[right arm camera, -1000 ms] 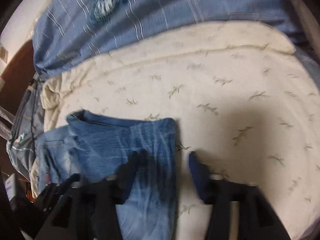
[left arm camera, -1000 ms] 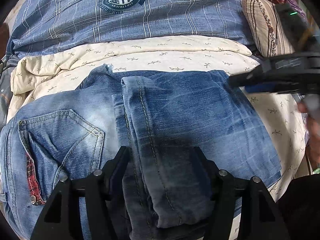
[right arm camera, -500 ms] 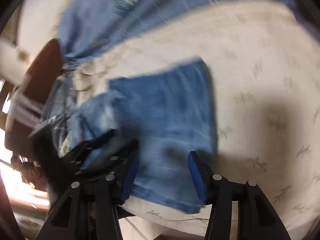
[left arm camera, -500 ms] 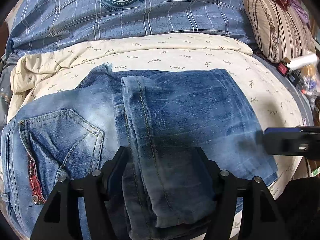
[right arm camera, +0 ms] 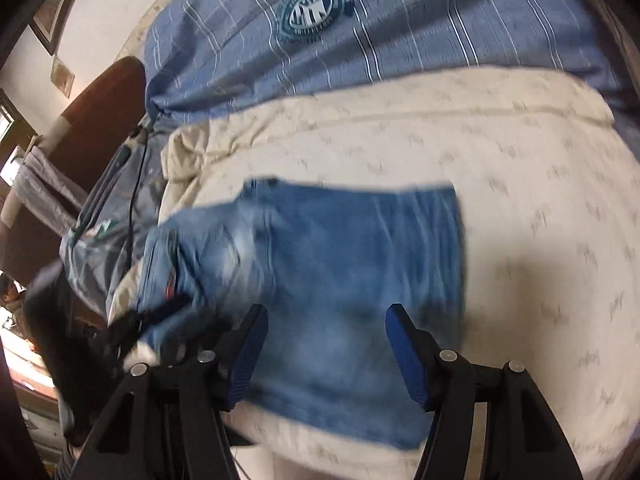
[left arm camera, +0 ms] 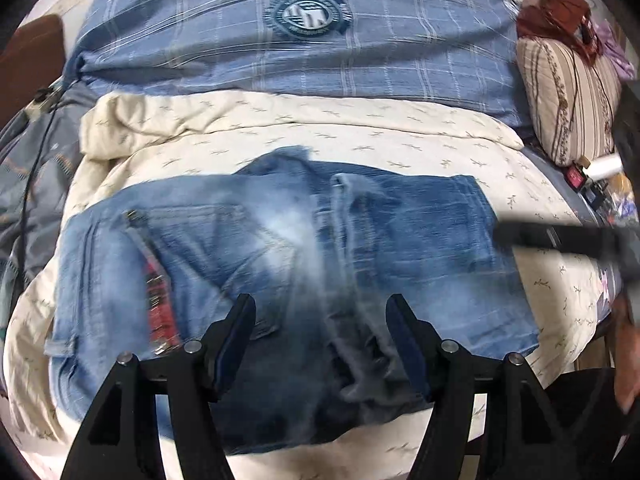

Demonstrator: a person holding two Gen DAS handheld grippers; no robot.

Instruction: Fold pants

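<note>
Folded jeans (left arm camera: 288, 248) lie on the cream bedspread (left arm camera: 360, 136); both the left tool (left arm camera: 320, 340) and right tool (right arm camera: 324, 344) gape wide, holding nothing.

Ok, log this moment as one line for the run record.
task: fold pants | faded blue denim jeans: folded on cream leaf-print bedsheet | left gripper: open, above jeans | right gripper: open, above jeans | grasp: none

- Motion blur smears the jeans (left arm camera: 280, 248) ahead of the left claw (left arm camera: 320, 340), so seams and pocket stitching are unreadable.
- The right claw (left arm camera: 560, 240) enters from the right edge, blurred and cut off.
- Small clutter (left arm camera: 600, 184) far right is too small to identify.
</note>
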